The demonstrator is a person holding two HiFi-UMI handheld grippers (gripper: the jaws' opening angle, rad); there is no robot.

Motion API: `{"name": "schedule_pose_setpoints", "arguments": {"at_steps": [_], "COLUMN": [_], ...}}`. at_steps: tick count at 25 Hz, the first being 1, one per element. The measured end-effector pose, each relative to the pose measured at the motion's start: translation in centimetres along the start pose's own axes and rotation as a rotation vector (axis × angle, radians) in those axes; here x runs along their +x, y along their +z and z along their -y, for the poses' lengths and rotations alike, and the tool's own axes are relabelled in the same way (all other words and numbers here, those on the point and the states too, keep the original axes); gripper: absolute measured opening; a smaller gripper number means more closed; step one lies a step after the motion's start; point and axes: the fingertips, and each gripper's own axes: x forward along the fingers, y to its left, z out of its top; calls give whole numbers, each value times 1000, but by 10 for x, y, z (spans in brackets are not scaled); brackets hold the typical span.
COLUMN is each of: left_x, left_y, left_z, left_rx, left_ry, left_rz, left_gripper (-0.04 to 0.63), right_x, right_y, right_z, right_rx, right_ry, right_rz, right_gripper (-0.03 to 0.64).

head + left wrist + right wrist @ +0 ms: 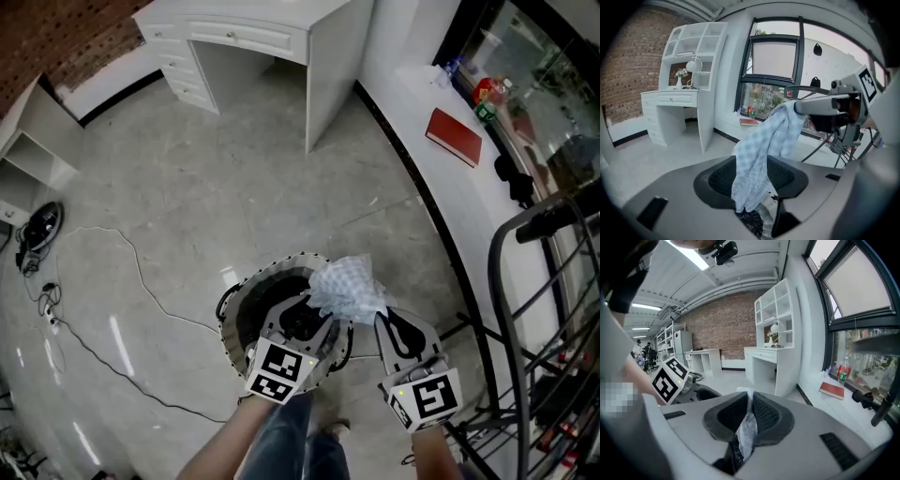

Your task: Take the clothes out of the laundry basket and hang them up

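Both tools meet mid-frame above the round dark laundry basket (253,274) at a pale-blue checked cloth (349,286), probably light and floppy: the right tool (386,317) pinches a bunched fold, the left tool (302,323) gapes around its loose tail, best retaken by a hem.

A white desk (246,39) with drawers is seen against the brick wall (58,36), and a shelved hutch (696,44) is set on its tabletop. A white desk lamp (694,66) and a small vase of flowers (682,73) are kept inside the hutch. A red book (454,137) is laid flat on the white window ledge (412,98), with bottles (487,97) further along by the glass. A thin cable (141,279) is trailed across the pale polished floor (187,202) towards a round black device (39,228).
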Motion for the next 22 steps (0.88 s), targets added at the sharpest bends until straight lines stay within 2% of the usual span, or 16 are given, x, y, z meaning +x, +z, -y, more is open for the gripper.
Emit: {"name": "schedule_pose_setpoints", "arguments": {"at_steps": [6,13,18,19,20,21,22], "left_x": [-36,-68,-79,-81,-83,-87,-90], "left_y": [34,82,103,108,113,119,124], "left_z": [25,72,121,131,141,151,160], "left_rx": [-8,56,125,148,173,198,218], "left_ry": [-1,-20,-95,-100,-101,-105,-118], "left_rz": [21,58,51,57,68,79,86], "left_gripper": [213,216,213,194,138,50,35], "right_x": [-71,-162,-222,-233,-244,-254,-265], "right_y": [68,130,149,148,147,146,145], "right_z": [-12,-25,-32,-32,-31,-29,-27], "right_rx": [-41,-81,-102,-101,-98,-92,-84], "right_ry": [-4,-33,-75,-87,-100,-114,-131], "right_rz": [74,165,203,209,217,228,239], "right_gripper": [37,38,37,38,38,38,38]}}
